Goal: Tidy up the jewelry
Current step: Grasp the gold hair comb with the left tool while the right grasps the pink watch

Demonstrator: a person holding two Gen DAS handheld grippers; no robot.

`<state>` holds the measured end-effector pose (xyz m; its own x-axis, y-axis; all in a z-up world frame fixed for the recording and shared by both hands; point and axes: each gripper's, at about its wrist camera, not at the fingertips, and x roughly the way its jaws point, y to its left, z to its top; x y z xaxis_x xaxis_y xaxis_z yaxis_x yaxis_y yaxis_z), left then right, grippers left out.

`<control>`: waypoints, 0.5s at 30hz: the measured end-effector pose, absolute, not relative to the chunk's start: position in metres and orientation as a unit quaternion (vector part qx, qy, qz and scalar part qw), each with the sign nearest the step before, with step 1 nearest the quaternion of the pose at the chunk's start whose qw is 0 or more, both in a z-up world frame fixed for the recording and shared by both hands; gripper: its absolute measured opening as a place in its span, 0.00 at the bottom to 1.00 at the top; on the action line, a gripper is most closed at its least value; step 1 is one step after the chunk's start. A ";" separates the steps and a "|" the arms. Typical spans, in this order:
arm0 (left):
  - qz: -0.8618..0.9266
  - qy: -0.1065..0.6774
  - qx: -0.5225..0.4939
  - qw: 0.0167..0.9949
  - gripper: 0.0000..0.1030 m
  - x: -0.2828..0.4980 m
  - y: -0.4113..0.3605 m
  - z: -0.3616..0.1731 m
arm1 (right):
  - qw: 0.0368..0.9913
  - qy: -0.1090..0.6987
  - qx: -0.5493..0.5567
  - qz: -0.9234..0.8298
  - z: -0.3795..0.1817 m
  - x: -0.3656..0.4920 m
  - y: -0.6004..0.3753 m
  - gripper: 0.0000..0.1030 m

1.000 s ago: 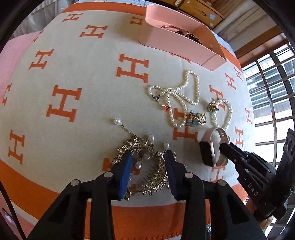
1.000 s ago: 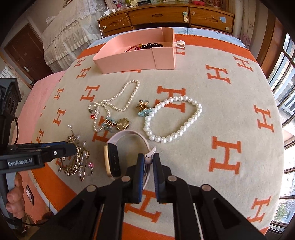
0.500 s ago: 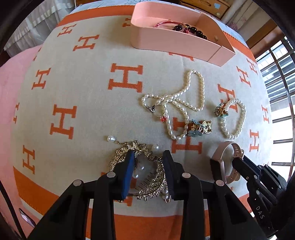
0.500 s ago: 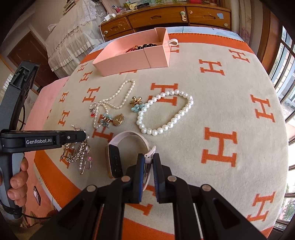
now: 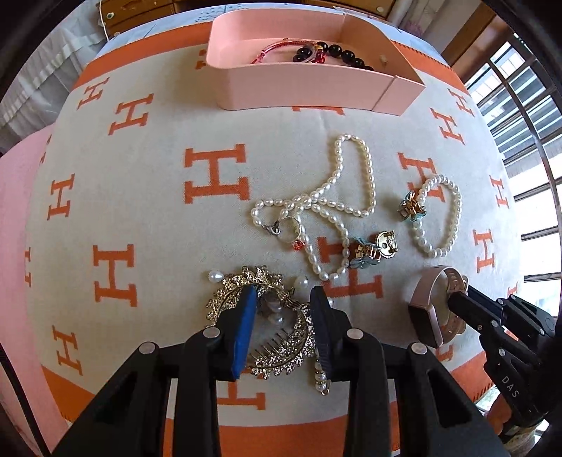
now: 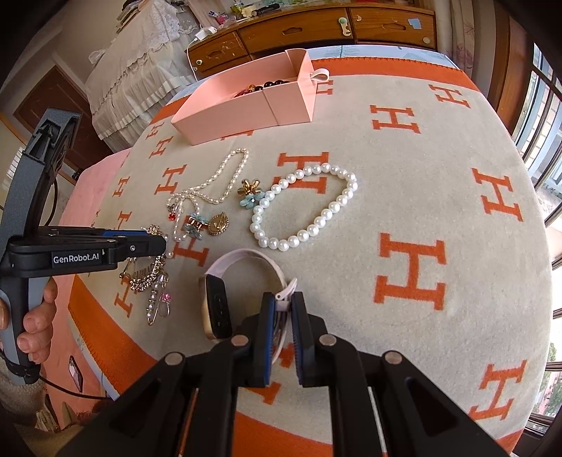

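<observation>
My left gripper [image 5: 282, 298] is open, its jaws either side of a gold rhinestone hair comb with pearl drops [image 5: 281, 346] on the blanket; the comb also shows in the right wrist view [image 6: 145, 276]. My right gripper [image 6: 282, 298] is shut on the band of a pink smartwatch [image 6: 216, 306], which also shows in the left wrist view [image 5: 430, 309]. A pearl necklace [image 5: 330, 200], a gold flower charm [image 5: 370, 249] and a pearl bracelet [image 6: 305, 207] lie beyond. A pink box [image 5: 305, 82] at the far edge holds a dark bead bracelet [image 5: 337, 56].
An orange-and-cream H-patterned blanket [image 6: 439, 211] covers the surface. A wooden dresser [image 6: 333, 31] stands behind the box. Windows are on the right, a lace-covered bed [image 6: 140, 70] at the far left.
The left gripper has risen and tilted, so the box and necklaces sit lower in view. The right gripper stays shut on the watch band and has lifted slightly.
</observation>
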<state>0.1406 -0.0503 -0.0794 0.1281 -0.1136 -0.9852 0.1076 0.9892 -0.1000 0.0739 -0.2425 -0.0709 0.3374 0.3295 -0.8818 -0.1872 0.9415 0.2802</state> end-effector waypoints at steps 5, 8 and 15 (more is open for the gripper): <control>-0.054 0.661 -0.002 0.748 0.21 0.131 -0.051 -0.085 | 0.815 0.553 0.063 0.158 -0.071 0.074 -0.242 0.09; -0.053 0.664 -0.010 0.746 0.16 0.130 -0.053 -0.084 | 0.815 0.553 0.063 0.158 -0.071 0.074 -0.242 0.09; -0.038 0.674 -0.002 0.738 0.17 0.134 -0.060 -0.085 | 0.816 0.553 0.063 0.158 -0.071 0.074 -0.242 0.09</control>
